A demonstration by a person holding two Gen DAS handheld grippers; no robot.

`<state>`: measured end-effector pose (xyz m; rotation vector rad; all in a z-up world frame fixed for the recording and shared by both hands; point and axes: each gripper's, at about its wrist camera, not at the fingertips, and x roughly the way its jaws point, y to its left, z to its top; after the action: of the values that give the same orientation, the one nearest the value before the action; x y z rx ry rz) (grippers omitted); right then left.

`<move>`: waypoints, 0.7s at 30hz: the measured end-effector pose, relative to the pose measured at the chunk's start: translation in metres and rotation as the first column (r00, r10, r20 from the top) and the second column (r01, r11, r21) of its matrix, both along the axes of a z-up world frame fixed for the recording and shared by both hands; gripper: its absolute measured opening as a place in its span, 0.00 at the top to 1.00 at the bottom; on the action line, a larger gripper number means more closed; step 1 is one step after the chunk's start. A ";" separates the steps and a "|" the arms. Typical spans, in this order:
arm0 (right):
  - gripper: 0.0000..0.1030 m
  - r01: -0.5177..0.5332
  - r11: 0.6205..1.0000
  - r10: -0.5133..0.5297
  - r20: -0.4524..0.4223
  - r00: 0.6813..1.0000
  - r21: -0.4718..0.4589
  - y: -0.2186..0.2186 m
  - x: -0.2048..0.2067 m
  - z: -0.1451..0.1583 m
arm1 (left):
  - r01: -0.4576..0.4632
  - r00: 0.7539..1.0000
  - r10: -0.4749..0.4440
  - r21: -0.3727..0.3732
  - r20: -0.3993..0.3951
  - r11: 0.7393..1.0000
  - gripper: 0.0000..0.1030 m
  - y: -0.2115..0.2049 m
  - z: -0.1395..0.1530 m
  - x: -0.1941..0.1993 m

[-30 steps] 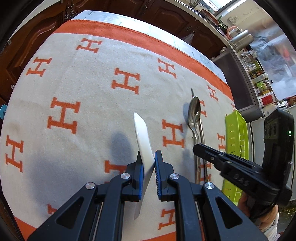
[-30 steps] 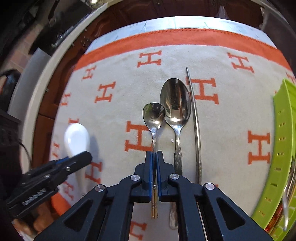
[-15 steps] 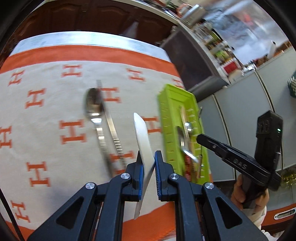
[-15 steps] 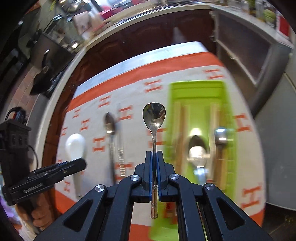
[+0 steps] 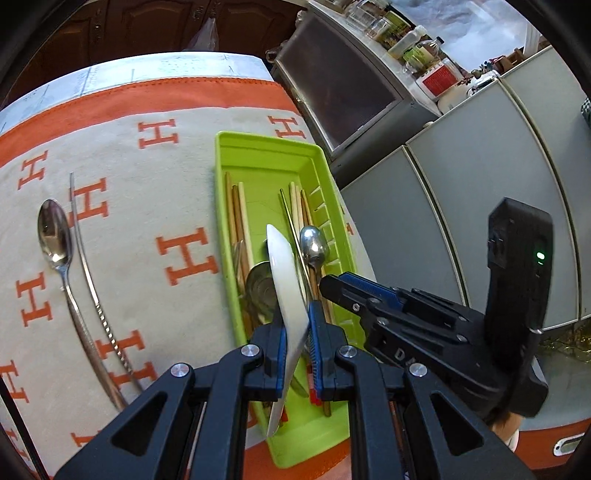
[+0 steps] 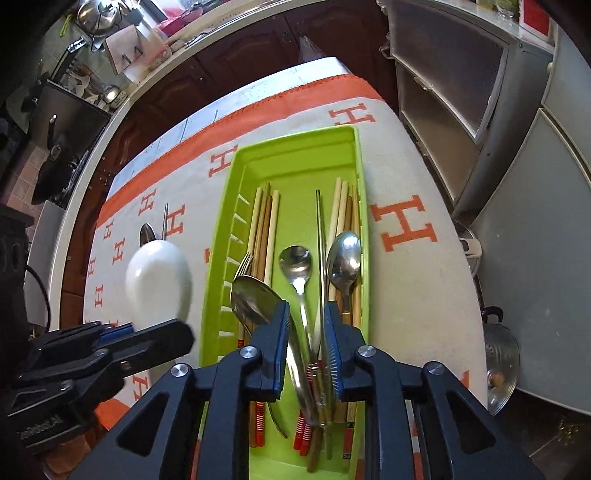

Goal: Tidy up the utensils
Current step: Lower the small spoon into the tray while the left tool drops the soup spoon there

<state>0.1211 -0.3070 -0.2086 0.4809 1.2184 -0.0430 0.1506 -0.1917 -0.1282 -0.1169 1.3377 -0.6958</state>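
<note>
Over green tray: right gripper opening, nothing clamped; left gripper clenching white spoon; cloth repeats "H".

right gripper jaws opening

A home kitchen. Beyond the tongs, dark brown wooden cabinet doors run under a pale countertop edge. Up and left of the right tongs, steel pots and pans crowd a black stove. Right of the left tongs, jars and bottles of foodstuffs top a grey glass-fronted cupboard. Below the tongs, a table under a beige cloth with orange H letters.
</note>
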 end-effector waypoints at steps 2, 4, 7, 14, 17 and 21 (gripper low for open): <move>0.81 0.032 0.999 -0.033 0.013 0.999 0.020 -0.009 -0.005 0.002 | -0.003 1.000 0.003 0.013 0.003 1.000 0.92 -0.002 -0.005 0.002; 0.81 0.083 0.996 -0.084 0.024 0.996 0.031 -0.018 -0.010 0.005 | -0.009 1.000 0.009 0.024 0.004 1.000 0.91 -0.011 -0.011 0.005; 0.81 0.158 0.986 -0.160 0.051 0.986 0.048 -0.034 -0.021 0.012 | -0.017 1.000 0.017 0.045 -0.003 0.999 0.90 -0.015 -0.022 0.007; 0.81 0.236 0.967 -0.245 0.092 0.965 0.098 -0.055 -0.046 0.032 | -0.038 0.999 0.036 0.059 0.038 0.998 0.53 -0.008 -0.010 -0.008; 0.81 0.229 0.968 -0.240 0.107 0.965 0.106 -0.052 -0.053 0.040 | -0.052 0.995 0.046 0.071 0.087 0.996 0.47 0.009 0.003 -0.020; 0.81 0.214 0.972 -0.225 0.122 0.967 0.099 -0.040 -0.057 0.049 | -0.106 0.985 0.092 0.096 0.143 0.990 0.42 0.043 0.017 -0.030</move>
<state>0.0642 -0.3467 -0.1592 0.6823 1.0356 -0.1466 0.1202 -0.1490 -0.1114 -0.0504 1.2234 -0.5393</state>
